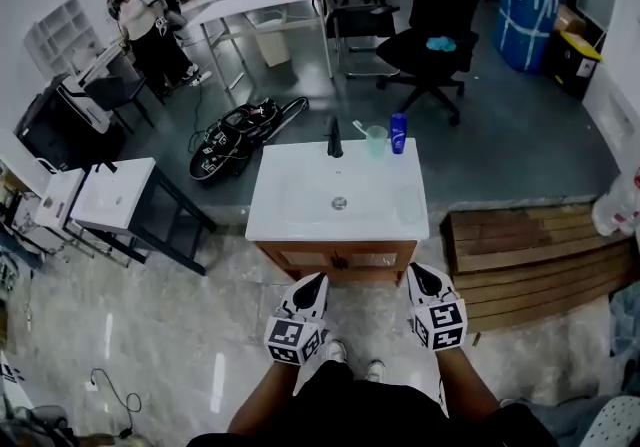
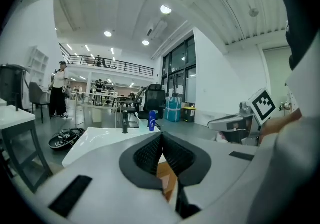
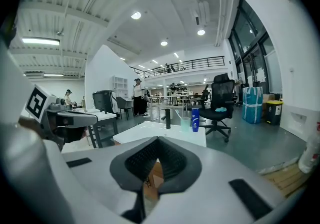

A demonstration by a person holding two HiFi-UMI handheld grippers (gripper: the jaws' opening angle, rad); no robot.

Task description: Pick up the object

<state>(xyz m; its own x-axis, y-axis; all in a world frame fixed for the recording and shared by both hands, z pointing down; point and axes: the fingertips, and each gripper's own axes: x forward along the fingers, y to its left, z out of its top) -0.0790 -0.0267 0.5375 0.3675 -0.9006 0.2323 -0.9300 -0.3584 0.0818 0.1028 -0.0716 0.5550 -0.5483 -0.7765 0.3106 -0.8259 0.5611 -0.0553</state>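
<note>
A white sink vanity [image 1: 290, 220] stands in front of me. At its back edge are a black faucet [image 1: 335, 140], a pale green cup [image 1: 376, 142] holding a toothbrush, and a blue bottle [image 1: 399, 133]. My left gripper [image 1: 318, 280] and right gripper [image 1: 416, 272] hover side by side just short of the vanity's front edge, both shut and empty. In the left gripper view the shut gripper [image 2: 161, 137] faces the faucet [image 2: 125, 124] and bottle [image 2: 152, 121]. In the right gripper view the closed gripper [image 3: 158, 140] faces the bottle [image 3: 195, 120], cup [image 3: 186, 124] and faucet [image 3: 168, 119].
A wooden pallet [image 1: 540, 255] lies right of the vanity. A small white table [image 1: 115, 197] stands to the left, with a coil of black cables [image 1: 235, 140] on the floor behind it. A black office chair [image 1: 435, 40] and a blue bag [image 1: 525, 20] are farther back.
</note>
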